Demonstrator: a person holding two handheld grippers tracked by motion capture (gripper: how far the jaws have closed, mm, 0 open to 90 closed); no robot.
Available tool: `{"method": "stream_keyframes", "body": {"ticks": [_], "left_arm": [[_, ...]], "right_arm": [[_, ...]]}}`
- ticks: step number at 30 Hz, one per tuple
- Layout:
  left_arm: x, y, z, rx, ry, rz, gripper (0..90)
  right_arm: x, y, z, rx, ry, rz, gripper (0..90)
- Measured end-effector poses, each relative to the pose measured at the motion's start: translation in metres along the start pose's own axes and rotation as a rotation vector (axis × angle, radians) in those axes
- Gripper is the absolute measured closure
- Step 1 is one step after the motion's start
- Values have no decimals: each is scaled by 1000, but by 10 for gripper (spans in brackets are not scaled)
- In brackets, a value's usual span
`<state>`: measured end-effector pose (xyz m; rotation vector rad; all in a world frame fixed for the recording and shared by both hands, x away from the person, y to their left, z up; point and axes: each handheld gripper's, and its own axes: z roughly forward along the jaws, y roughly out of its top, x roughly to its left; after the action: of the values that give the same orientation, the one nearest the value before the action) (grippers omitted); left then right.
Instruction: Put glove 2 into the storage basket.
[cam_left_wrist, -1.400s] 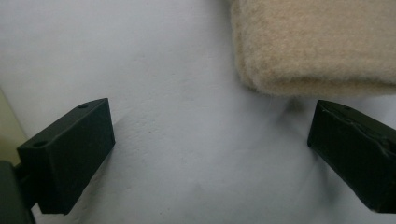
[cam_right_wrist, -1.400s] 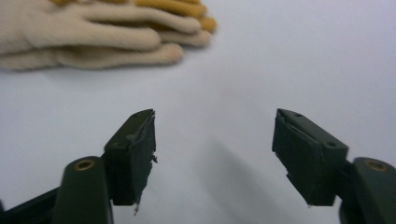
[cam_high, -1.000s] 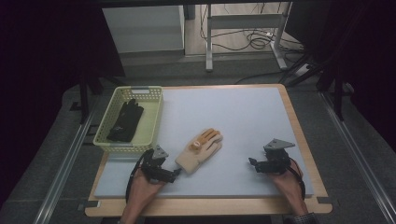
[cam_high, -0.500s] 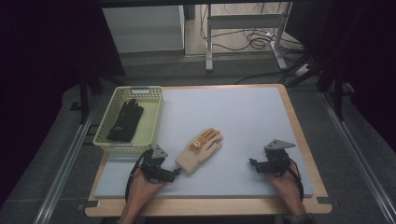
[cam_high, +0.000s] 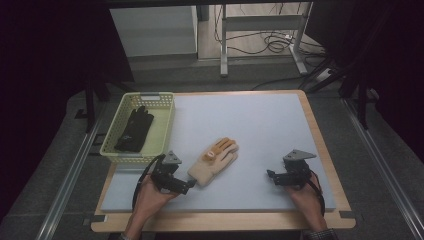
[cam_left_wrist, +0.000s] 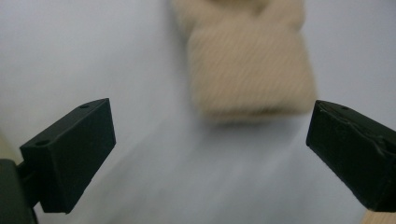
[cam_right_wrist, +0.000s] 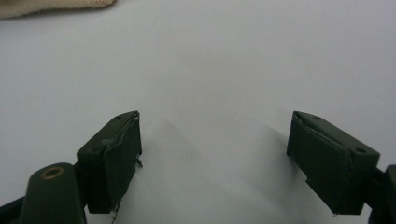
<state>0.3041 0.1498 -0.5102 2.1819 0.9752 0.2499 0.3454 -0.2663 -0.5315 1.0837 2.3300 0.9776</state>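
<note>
A beige knit glove (cam_high: 215, 161) with orange fingertips lies flat on the pale mat (cam_high: 260, 130), cuff toward me. My left gripper (cam_high: 188, 187) rests just short of that cuff, its jaws wide open; the left gripper view has the ribbed cuff (cam_left_wrist: 250, 77) ahead of the gap (cam_left_wrist: 210, 154), untouched. A black glove (cam_high: 134, 129) lies in the yellow-green basket (cam_high: 167, 125) at the mat's left. My right gripper (cam_high: 270, 176) sits on the mat at the front right, open with bare mat between its jaws (cam_right_wrist: 215, 154). A corner of the beige glove (cam_right_wrist: 46, 7) peeks in at top left there.
The mat lies on a wooden-edged table (cam_high: 320, 145). Beyond the far edge are a white cabinet (cam_high: 155, 30), a metal stand (cam_high: 260, 35) and floor cables (cam_high: 280, 42). Rails run along both sides of the table.
</note>
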Motion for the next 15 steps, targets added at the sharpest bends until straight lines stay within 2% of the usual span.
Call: {"method": "stream_keyframes", "body": {"ticks": [6, 8, 9, 10, 14, 15], "left_arm": [[-12, 35, 20, 34, -9, 44, 4], [-13, 44, 28, 45, -8, 46, 3], [-13, 44, 28, 45, -8, 46, 2], [-15, 52, 38, 63, -1, 52, 2], [-16, 62, 53, 83, 0, 49, 0], [-16, 62, 53, 83, 0, 49, 0]], "right_arm": [[0, 0, 0, -1, -1, 0, 176], [0, 0, 0, -1, -1, -1, 176], [0, 0, 0, -1, -1, -1, 176], [0, 0, 0, -2, -2, -2, 176], [0, 0, 0, -2, -3, -2, 176], [0, 0, 0, -2, -3, -2, 176]]}}
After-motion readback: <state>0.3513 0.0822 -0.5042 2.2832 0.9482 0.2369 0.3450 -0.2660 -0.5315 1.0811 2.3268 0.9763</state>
